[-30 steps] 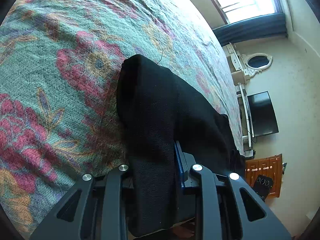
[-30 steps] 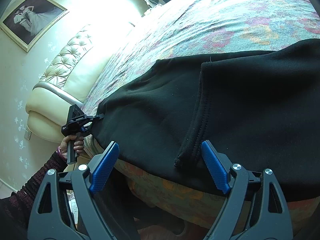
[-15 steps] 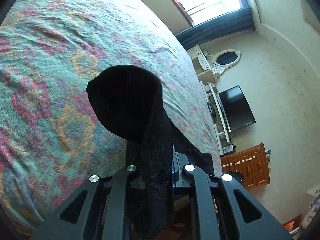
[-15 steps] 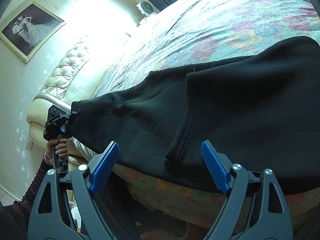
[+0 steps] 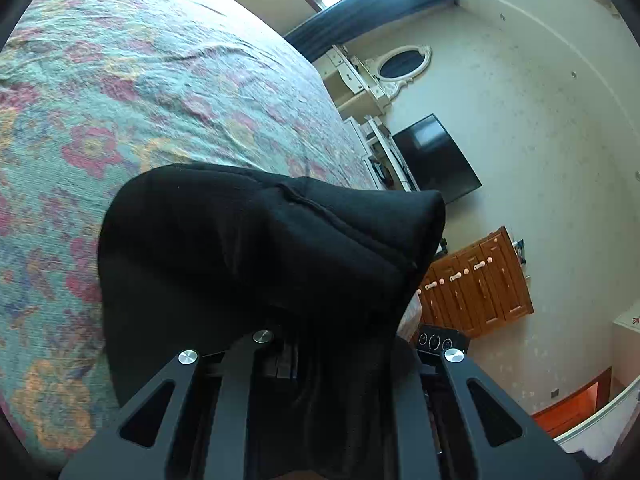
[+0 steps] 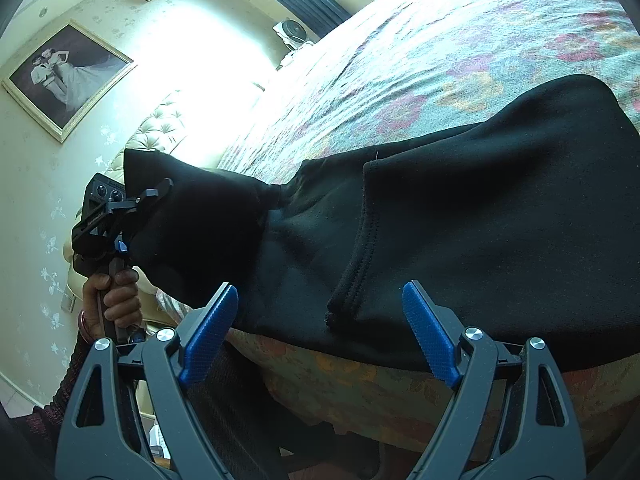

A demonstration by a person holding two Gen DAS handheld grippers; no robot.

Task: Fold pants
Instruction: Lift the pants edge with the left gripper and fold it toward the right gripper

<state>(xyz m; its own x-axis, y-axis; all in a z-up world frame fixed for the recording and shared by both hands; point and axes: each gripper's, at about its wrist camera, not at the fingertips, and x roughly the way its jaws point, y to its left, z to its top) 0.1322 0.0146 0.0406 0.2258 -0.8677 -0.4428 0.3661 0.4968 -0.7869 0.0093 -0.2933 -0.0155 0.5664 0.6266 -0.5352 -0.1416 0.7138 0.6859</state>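
The black pants (image 6: 460, 232) lie along the near edge of the bed (image 6: 420, 60), their long axis running from about 9 o'clock to 3 o'clock in the right wrist view. One end, at 9 o'clock, is lifted off the floral bedspread (image 5: 140, 100) and hangs bunched in the air; the wider part toward 3 o'clock rests flat on the cover. A stitched hem edge runs from the middle of the cloth down toward 6 o'clock, ending between the right tool's blue pads.

The left gripper (image 6: 132, 216) is clamped on the raised end of the pants, held by the person's left hand (image 6: 112, 300) at 8 o'clock. In its own view the left gripper is buried under black cloth that drapes over both fingers and fills the centre.

The right gripper (image 6: 324, 340) stands wide apart with nothing between its pads (image 6: 426, 332), just in front of the mattress edge and short of the cloth.

At 3 o'clock in the left view stand a dark television (image 5: 436, 160) and a wooden cabinet (image 5: 480, 284). A framed picture (image 6: 68, 76) hangs at 10 o'clock. No writing on anything can be read.
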